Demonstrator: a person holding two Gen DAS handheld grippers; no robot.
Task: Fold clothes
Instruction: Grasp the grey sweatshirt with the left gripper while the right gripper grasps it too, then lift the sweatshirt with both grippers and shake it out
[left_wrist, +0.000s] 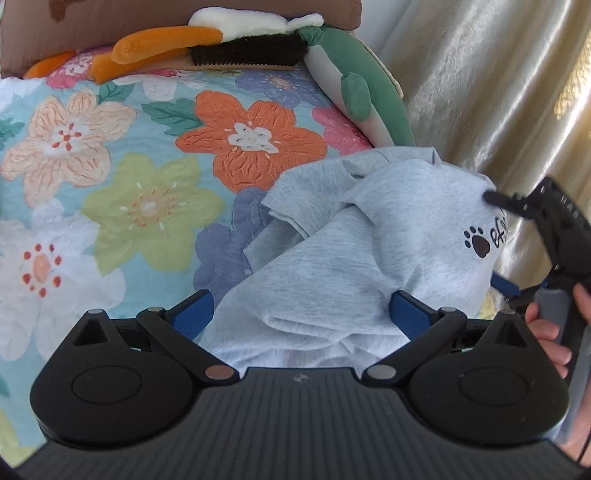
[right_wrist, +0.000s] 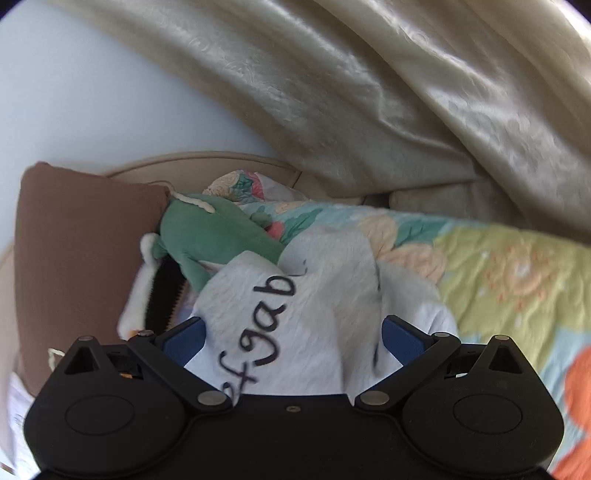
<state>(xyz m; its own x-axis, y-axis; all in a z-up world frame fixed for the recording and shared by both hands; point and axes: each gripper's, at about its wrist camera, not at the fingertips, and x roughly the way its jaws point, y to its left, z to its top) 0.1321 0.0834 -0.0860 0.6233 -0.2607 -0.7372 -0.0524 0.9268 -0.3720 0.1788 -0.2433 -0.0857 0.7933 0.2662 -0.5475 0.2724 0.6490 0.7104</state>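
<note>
Near: left hand-held gripper spread wide, grey T-shirt bunched between its pads, ungripped. Right hand-held gripper likewise released around the printed cloth. Shirt lies crumpled at the floral bed quilt right edge, the curtain beyond. Risk: a grab pinches several layers; shirt slides off the bed.

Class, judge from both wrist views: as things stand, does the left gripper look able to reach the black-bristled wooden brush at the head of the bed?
Probably yes. Open floral quilt lies between the left gripper and the black-bristled wooden brush, but grey shirt fabric sits between its open fingers.
</note>
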